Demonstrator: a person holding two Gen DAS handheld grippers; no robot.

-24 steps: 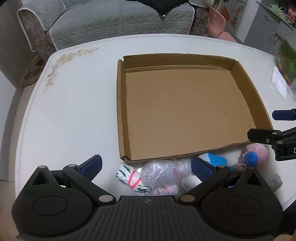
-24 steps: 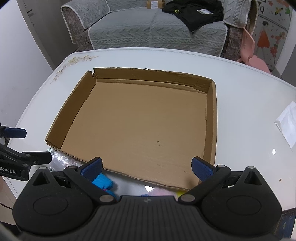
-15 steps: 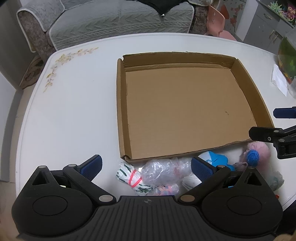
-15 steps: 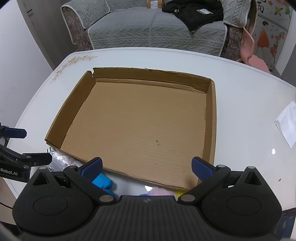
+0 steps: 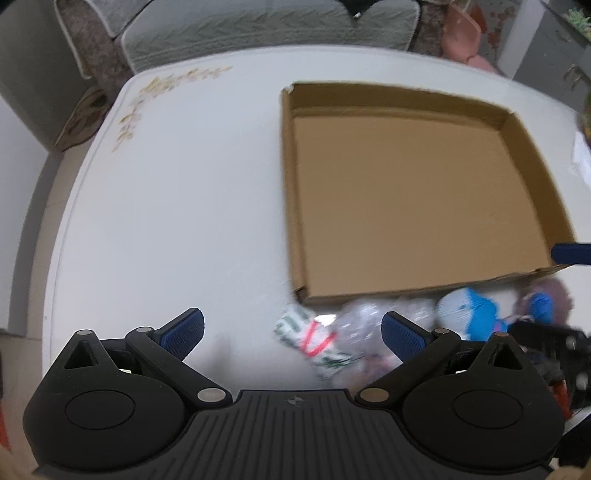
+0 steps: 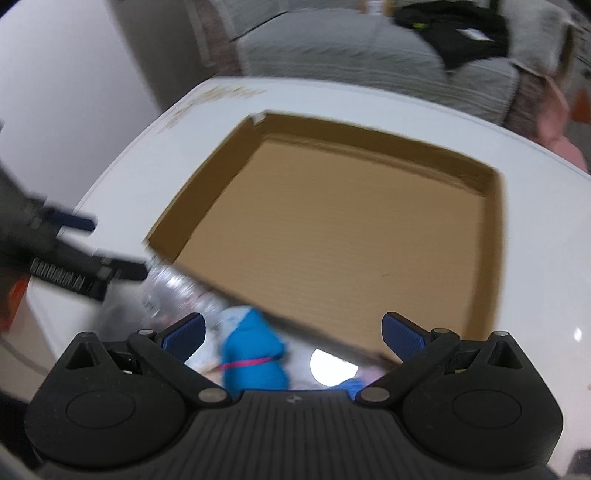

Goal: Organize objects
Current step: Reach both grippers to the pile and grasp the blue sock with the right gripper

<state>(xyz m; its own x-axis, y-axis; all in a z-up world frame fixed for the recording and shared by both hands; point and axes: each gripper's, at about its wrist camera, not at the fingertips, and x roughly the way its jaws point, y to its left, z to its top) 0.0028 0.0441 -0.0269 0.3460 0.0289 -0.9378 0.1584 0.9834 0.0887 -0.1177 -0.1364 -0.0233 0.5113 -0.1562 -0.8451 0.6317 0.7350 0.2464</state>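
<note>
We see a shallow cardboard tray [image 5: 413, 192], brown, low walls, bare floor, sitting flat on the white table [image 5: 177, 206]. Nothing inside it. The small items lie in a row on the table just outside the tray's near wall, close to the table's edge.

From the left wrist view: a white-and-green bundle [image 5: 314, 341] tied with a red band, a crinkled clear plastic bag [image 5: 364, 314] touching it, then a blue-and-white soft item [image 5: 467, 314], then a fuzzy pinkish-mauve piece [image 5: 554, 299] with a blue ball on it. All blurred, details unclear.

From the right wrist view: a blue soft item [image 6: 255, 354] with a pink band sits between the fingers' line of sight, the clear bag up-left of it against the tray's corner.

Left gripper [image 5: 291, 332]: fingers spread wide, nothing between the pads, above bare table and the green bundle. Right gripper [image 6: 291, 330]: fingers wide too, not pressing anything; the blue item lies below the gap. Each gripper shows at the edge of the other's view.

The table is glossy white, with rounded corners and a faded floral print [image 5: 162, 88] at one far corner. A lamp reflection shows on it near the right gripper. Beyond it is a grey quilted sofa [image 5: 258, 26] with dark clothing [image 6: 454, 33] on it, something pink to the right, and a grey cabinet [image 5: 554, 59] at the far right.
</note>
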